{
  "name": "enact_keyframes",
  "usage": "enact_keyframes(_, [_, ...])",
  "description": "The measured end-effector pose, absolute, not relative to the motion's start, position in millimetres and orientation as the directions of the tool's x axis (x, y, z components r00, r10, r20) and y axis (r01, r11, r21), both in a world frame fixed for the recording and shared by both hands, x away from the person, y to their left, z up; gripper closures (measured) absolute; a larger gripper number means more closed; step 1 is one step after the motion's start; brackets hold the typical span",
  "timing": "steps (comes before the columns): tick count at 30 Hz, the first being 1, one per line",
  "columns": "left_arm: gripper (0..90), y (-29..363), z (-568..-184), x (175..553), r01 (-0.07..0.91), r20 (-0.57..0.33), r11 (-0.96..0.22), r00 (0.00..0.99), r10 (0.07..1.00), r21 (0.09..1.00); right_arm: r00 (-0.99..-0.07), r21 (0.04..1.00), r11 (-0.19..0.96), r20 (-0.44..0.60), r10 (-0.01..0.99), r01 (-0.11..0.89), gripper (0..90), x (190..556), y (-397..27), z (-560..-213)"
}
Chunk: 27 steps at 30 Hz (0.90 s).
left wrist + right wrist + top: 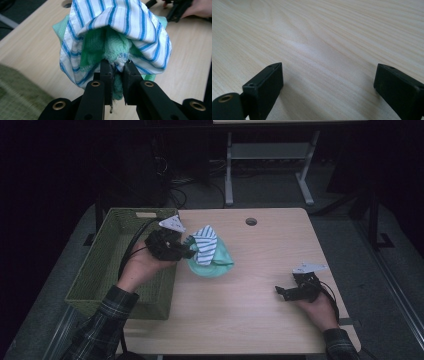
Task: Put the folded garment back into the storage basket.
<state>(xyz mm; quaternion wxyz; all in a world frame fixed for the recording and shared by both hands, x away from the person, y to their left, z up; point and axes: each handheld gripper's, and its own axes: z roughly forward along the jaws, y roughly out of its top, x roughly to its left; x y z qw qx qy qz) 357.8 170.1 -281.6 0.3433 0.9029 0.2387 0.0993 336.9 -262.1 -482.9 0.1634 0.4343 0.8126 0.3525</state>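
A white cloth with blue stripes [206,244] and a green towel [216,263] are bunched together, lifted at the table's left middle. My left gripper [189,246] is shut on the bundle beside the basket. In the left gripper view the jaws [117,67] pinch a fold of the green towel [113,47], with the striped cloth [140,27] draped over it. My right gripper [281,291] rests low on the table at the right, open. The right gripper view has its jaws [328,80] wide apart over bare wood with nothing between them.
A green woven basket [107,265] stands at the table's left edge, just behind my left hand. The wooden table [260,265] has a round cable hole [251,221] near its far edge. A desk frame [270,155] stands on the floor beyond.
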Motion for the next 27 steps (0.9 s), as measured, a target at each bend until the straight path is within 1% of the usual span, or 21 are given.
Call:
enact_keyframes(17, [80.0, 222, -275, 357, 0.43, 0.03, -0.597, 0.795, 0.606, 0.677, -0.569, 0.715, 0.374, 0.041, 0.821, 0.591, 8.3, 337, -262, -483])
enact_keyframes(27, [80.0, 254, -280, 355, 0.48, 0.016, -0.553, 0.745, 0.666, 0.681, -0.568, 0.715, 0.373, 0.041, 0.822, 0.592, 8.3, 337, -262, -483])
